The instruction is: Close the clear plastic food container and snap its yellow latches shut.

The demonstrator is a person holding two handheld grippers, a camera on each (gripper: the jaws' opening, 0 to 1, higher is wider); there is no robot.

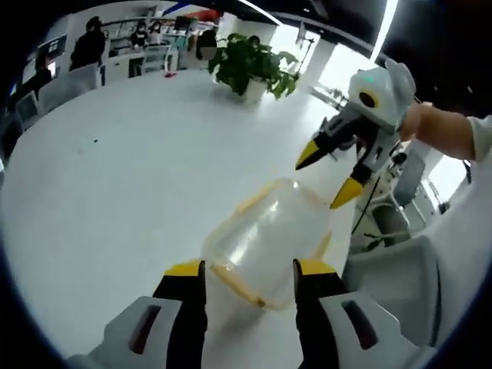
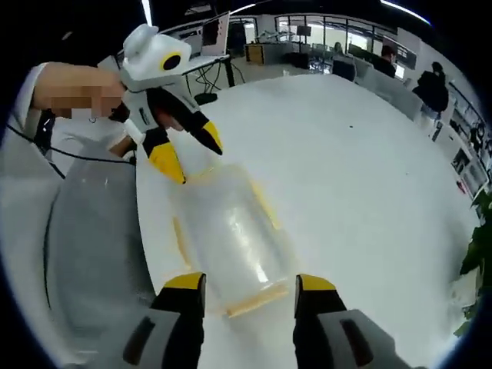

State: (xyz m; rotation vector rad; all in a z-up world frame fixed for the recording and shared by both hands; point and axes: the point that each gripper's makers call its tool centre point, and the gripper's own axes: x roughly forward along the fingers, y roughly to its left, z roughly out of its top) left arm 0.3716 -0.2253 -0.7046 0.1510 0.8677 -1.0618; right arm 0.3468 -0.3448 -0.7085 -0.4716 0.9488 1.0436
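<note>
Clear plastic, with yellow trim, makes up the one food container (image 1: 269, 242) lying on the white table (image 1: 123, 177). In the left gripper view the left gripper (image 1: 250, 280) rises from below with its two yellow-tipped jaws spread wide, one to each side of the container's near end; whether they touch its wall I cannot tell, and they have hold of nothing. A yellow latch (image 1: 238, 283) runs along the near edge just between those jaws, and another yellow strip shows along the far left edge.

Beyond the container, up and to the right, the right gripper (image 1: 330, 181) hangs tilted downward above the far end, held by a hand (image 1: 415, 119) with a bare forearm behind it. Its two jaws stand apart, gripping nothing.

In the right gripper view that gripper (image 2: 250, 288) straddles the container (image 2: 231, 231) from the opposite end, jaws wide, with a yellow latch (image 2: 246, 306) lying between them. The left gripper (image 2: 192, 157) comes in from the upper left, jaws parted and pointed at the far end.

A potted plant (image 1: 250, 65) stands well beyond the container, and several people sit at desks past the table.
</note>
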